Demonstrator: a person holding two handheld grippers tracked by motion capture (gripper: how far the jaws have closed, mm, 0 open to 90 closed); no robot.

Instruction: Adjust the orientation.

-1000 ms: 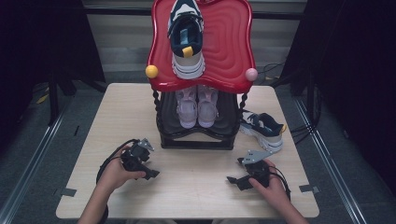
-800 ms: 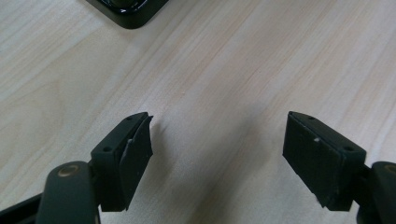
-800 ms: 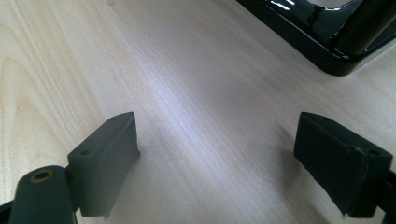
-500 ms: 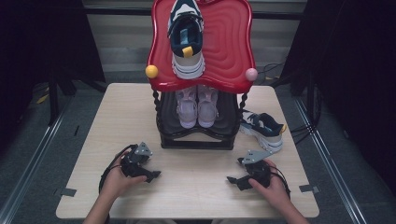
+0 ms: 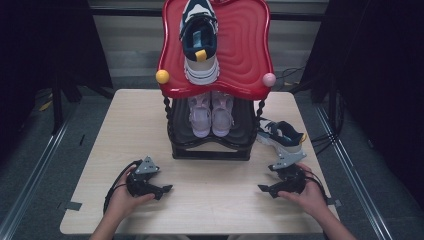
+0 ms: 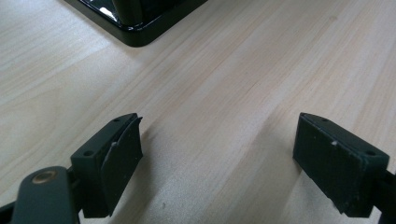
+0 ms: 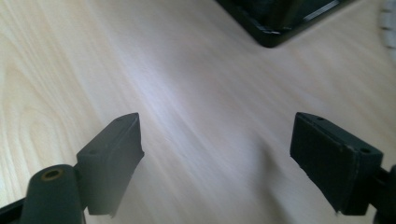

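Note:
My left gripper (image 5: pixel 164 190) rests low over the wooden table (image 5: pixel 220 210) at the front left, jaws pointing right. Its jaws have just been opening and stand wide apart with nothing between them (image 6: pixel 219 158). At the front right my right gripper (image 5: pixel 264 189) points left, also open and empty (image 7: pixel 217 158). Between and behind them stands a shoe rack (image 5: pixel 210 150) with a red top shelf (image 5: pixel 240 45). A navy and white sneaker (image 5: pixel 200 40) lies on that shelf. A pink pair (image 5: pixel 211 114) sits on the black lower shelf.
A second navy sneaker (image 5: pixel 281 137) lies on the table right of the rack, just behind my right gripper. The rack's black base corner (image 6: pixel 135 28) (image 7: pixel 275 28) is close ahead of both grippers. Dark curtains and cables flank the table.
The left hand has sunk toward the table and come slightly nearer the front edge, its jaws spreading wider. The right gripper has shifted right and lifted a little, toward the sneaker on the table.

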